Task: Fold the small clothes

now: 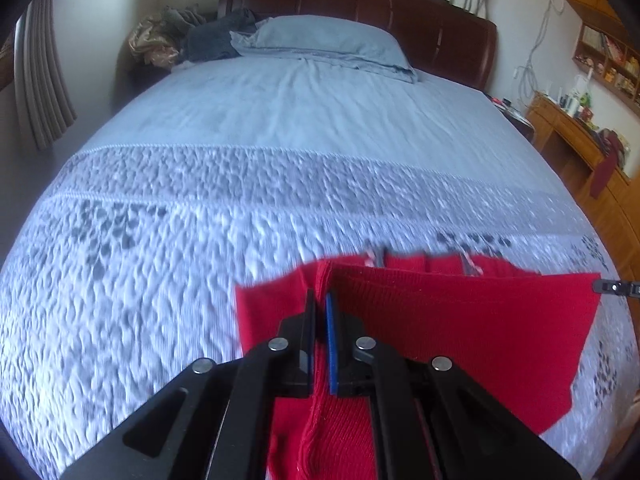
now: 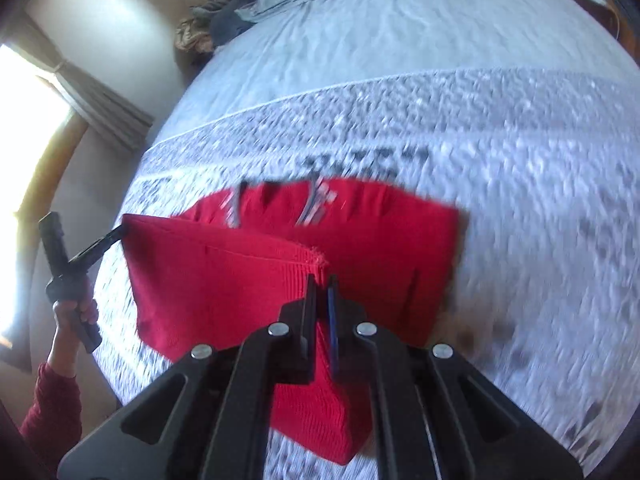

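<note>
A small red knit garment [image 1: 460,328] hangs stretched between my two grippers above the foot of the bed; it also shows in the right wrist view [image 2: 224,280]. My left gripper [image 1: 321,300] is shut on the garment's left corner, with cloth bunched between the fingers. My right gripper [image 2: 321,284] is shut on the opposite corner. The right gripper's tip [image 1: 612,287] shows at the garment's far right edge in the left wrist view. The left gripper [image 2: 116,236] and the hand holding it show at the left of the right wrist view.
The bed [image 1: 280,120] has a light blue sheet and a textured white-grey coverlet [image 1: 160,280]. A blue pillow [image 1: 324,40] and a pile of clothes [image 1: 188,36] lie at the dark headboard. A wooden desk with shelves [image 1: 580,136] stands to the right. Curtains hang at the left.
</note>
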